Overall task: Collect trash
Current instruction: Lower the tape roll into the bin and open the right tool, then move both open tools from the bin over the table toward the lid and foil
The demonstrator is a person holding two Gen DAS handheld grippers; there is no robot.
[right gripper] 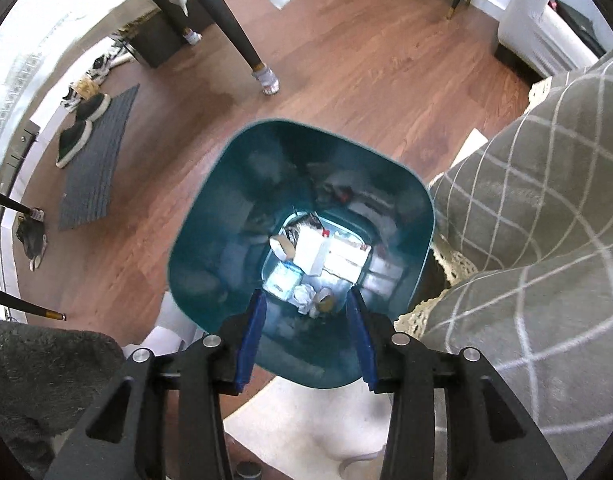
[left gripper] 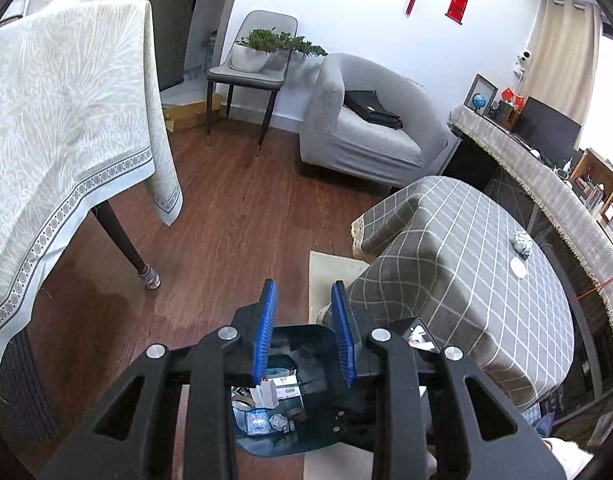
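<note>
Trash (right gripper: 316, 266) lies in teal bin (right gripper: 210, 216) below open right gripper (right gripper: 308, 300).

Open left gripper (left gripper: 304, 304) above bin (left gripper: 306, 336)

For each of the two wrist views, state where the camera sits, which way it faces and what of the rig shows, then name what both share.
Left wrist: rides the left gripper, facing outward across the room toward the grey armchair and checked tablecloth; its blue fingers show, apart.
Right wrist: rides the right gripper, facing down into the teal bin of trash; blue fingers apart, empty.
Shared: teal bin, checked tablecloth, wooden floor.
</note>
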